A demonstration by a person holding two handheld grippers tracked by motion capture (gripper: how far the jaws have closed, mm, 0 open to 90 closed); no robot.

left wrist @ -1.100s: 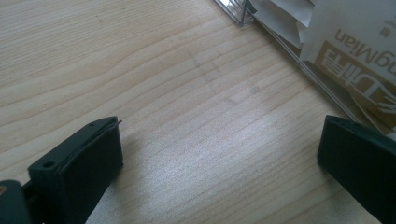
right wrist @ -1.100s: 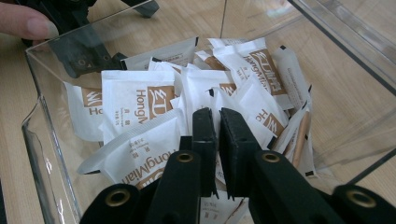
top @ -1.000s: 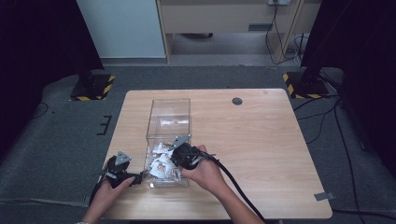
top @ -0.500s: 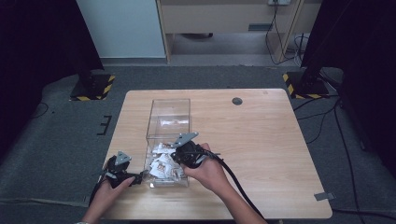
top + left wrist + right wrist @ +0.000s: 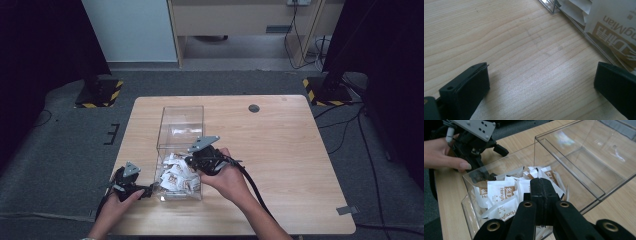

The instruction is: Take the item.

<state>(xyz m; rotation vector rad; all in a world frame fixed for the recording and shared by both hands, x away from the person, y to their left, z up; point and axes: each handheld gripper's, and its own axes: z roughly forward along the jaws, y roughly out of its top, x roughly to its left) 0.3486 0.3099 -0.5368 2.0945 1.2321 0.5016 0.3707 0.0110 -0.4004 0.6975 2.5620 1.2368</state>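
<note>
A clear plastic box point(image 5: 181, 107) with two compartments stands on the wooden table point(image 5: 280, 150). Its near compartment holds a heap of white and brown sachets point(image 5: 175, 175); the far one looks empty. My right gripper point(image 5: 191, 161) hangs over the box's right wall, and in the right gripper view it point(image 5: 541, 182) is shut just above the sachets point(image 5: 501, 192), with nothing visible between the jaws. My left gripper point(image 5: 152, 189) rests on the table left of the box. In the left gripper view it point(image 5: 541, 85) is wide open over bare wood, the box corner point(image 5: 554, 10) just ahead.
A small dark round grommet point(image 5: 254, 108) sits near the table's far edge. The floor around is grey carpet, with yellow-and-black stand bases point(image 5: 100, 92) at the back left and back right. A cable trails from the right gripper toward the table's near edge.
The right gripper has risen slightly and tipped up over the near compartment, so its grey plate now shows. The left gripper has stayed where it was.
</note>
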